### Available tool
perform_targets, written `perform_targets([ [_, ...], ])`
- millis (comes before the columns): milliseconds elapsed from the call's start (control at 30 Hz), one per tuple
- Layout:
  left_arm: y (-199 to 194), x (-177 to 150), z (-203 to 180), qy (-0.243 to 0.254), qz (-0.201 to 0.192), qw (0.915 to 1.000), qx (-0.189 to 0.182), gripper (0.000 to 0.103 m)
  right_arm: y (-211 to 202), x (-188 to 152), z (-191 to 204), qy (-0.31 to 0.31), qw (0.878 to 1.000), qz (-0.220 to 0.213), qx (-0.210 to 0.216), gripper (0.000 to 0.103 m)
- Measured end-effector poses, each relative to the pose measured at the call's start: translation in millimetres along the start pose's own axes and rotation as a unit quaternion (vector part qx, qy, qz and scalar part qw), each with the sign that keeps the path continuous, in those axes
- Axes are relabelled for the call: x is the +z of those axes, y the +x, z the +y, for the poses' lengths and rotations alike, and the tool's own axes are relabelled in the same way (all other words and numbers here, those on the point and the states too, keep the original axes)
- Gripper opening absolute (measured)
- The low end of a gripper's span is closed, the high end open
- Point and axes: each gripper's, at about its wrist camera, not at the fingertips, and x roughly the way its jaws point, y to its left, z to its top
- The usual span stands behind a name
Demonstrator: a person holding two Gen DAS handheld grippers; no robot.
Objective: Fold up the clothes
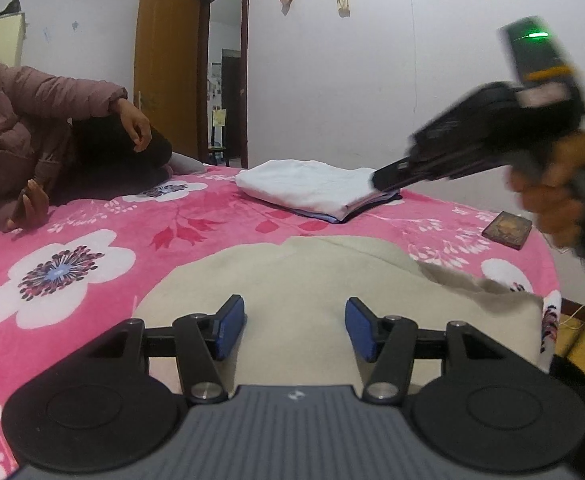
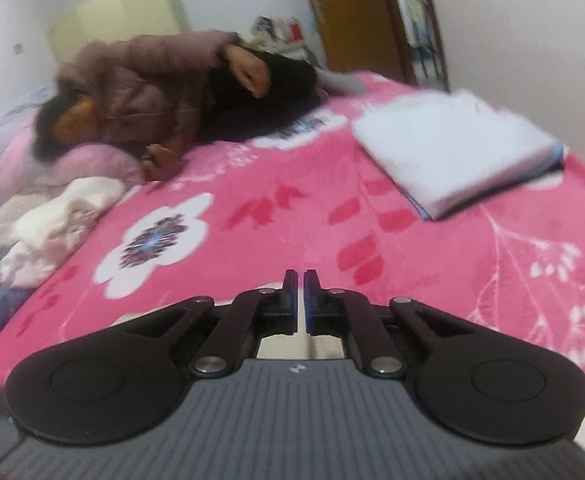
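Observation:
A beige garment [image 1: 312, 276] lies spread on the pink floral blanket [image 1: 104, 216] near the bed's front edge. My left gripper [image 1: 296, 328] hovers open just above it, blue pads wide apart and nothing between them. Farther back sits a folded stack of clothes [image 1: 312, 184], white on top with blue and dark layers under it. My right gripper [image 1: 386, 179], held by a hand, hangs in the air with its tip in front of that stack's right corner. In the right wrist view the right gripper [image 2: 300, 292] is shut with only a thin slit, holding nothing, and the stack [image 2: 452, 148] lies ahead to the right.
A person in a brown padded jacket [image 1: 32, 120] lies across the bed's far left [image 2: 152, 80]. A loose pile of clothes [image 2: 52, 220] sits at the left edge. A small dark box [image 1: 506, 229] rests near the bed's right edge. An open door [image 1: 164, 72] stands behind.

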Motion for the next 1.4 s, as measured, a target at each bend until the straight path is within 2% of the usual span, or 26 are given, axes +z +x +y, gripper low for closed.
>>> perform_targets([
  [133, -23.1, 8.6, 3.8, -0.018, -0.013, 0.9997, -0.007, 0.057, -41.0, -21.9, 27.5, -0.058, 0.998, -0.021, 0.020, 0.003],
  [267, -46.4, 6.6, -5.0, -0.013, 0.000, 0.9995, -0.027, 0.055, -70.1, -56.2, 51.1, -0.107, 0.993, -0.031, 0.028, 0.003],
  [367, -46.3, -5.4, -16.5, -0.011, 0.032, 0.9986, -0.041, 0.055, -72.6, -84.8, 59.6, -0.133, 0.991, -0.014, 0.025, 0.003],
  [433, -39.7, -14.3, -24.5, 0.002, 0.046, 0.9986, -0.027, 0.053, -56.9, -103.1, 57.4, -0.142, 0.990, 0.019, -0.014, 0.000],
  [567, -45.8, -10.2, -29.2, 0.001, 0.048, 0.9987, -0.018, 0.052, -57.0, -119.3, 60.2, -0.162, 0.985, 0.002, -0.051, 0.000],
  [667, -57.6, -9.8, -32.3, 0.004, 0.040, 0.9990, -0.019, 0.052, -85.3, -120.3, 69.3, -0.173, 0.984, -0.041, -0.019, 0.002],
  [733, -55.3, -16.5, -38.0, 0.010, 0.053, 0.9985, -0.014, 0.053, -98.4, -128.4, 73.2, -0.176, 0.983, -0.050, 0.003, 0.002],
  [800, -51.1, -24.3, -44.5, 0.017, 0.066, 0.9977, -0.005, 0.054, -94.9, -142.7, 70.4, -0.176, 0.984, -0.026, -0.006, 0.002],
  [867, -49.1, -26.7, -50.3, 0.026, 0.064, 0.9976, 0.007, 0.060, -92.4, -144.7, 64.2, -0.150, 0.988, -0.025, -0.005, 0.002],
  [1033, -45.6, -27.5, -57.4, 0.033, 0.062, 0.9973, 0.023, 0.062, -86.3, -149.2, 48.6, -0.085, 0.996, -0.022, -0.001, 0.002],
  [1400, -45.8, -25.4, -60.1, 0.024, 0.068, 0.9970, 0.028, 0.066, -84.4, -157.8, 54.0, -0.096, 0.995, -0.027, -0.005, 0.002],
])
